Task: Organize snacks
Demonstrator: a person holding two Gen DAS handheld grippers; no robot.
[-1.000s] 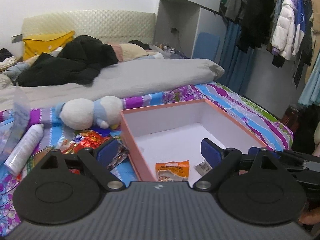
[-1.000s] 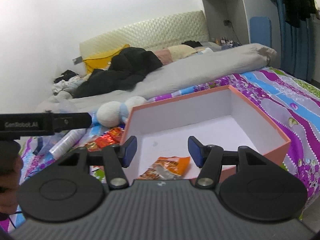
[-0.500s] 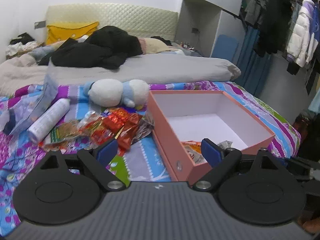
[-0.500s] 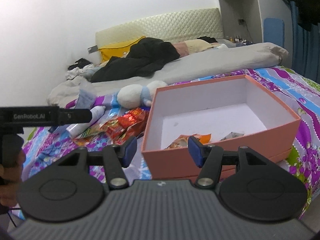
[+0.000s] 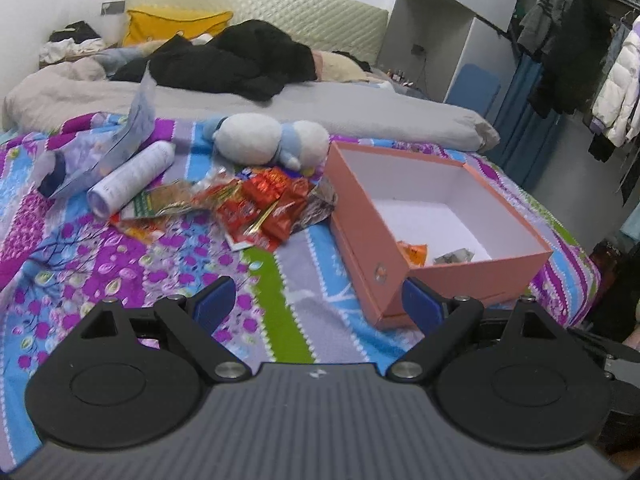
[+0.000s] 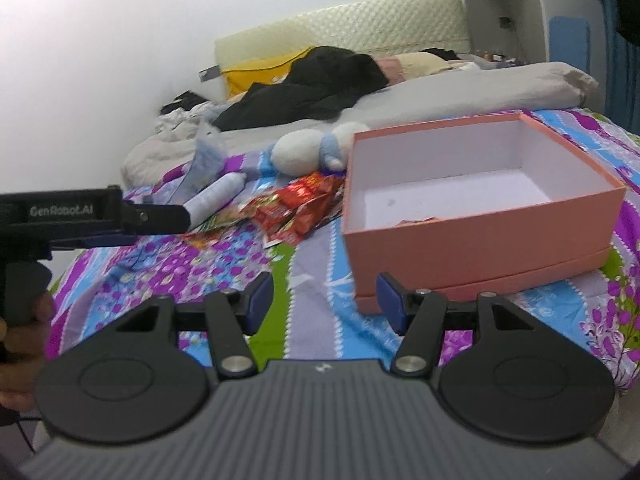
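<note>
Fetching: between picks, both grippers empty.
Left gripper (image 5: 312, 304): jaws apart, nothing between.
Right gripper (image 6: 324, 300): released, bare bedspread ahead.
Box (image 5: 360, 240): ahead-right; two packets inside.
Snack pile (image 5: 260, 204): further ahead-left, beside box.
Next: advance to pile, clamp one red packet.

Bare patterned purple-and-blue bedspread (image 5: 280, 280) lies open in the near middle. Farther off, a heap of red foil snack packets (image 5: 264, 204) blocks the way, with a white cylindrical bottle (image 5: 132, 178) to its left and a white-and-blue plush toy (image 5: 272, 142) behind. At right, the open salmon-pink cardboard box (image 5: 368, 252) walls off that side.
</note>
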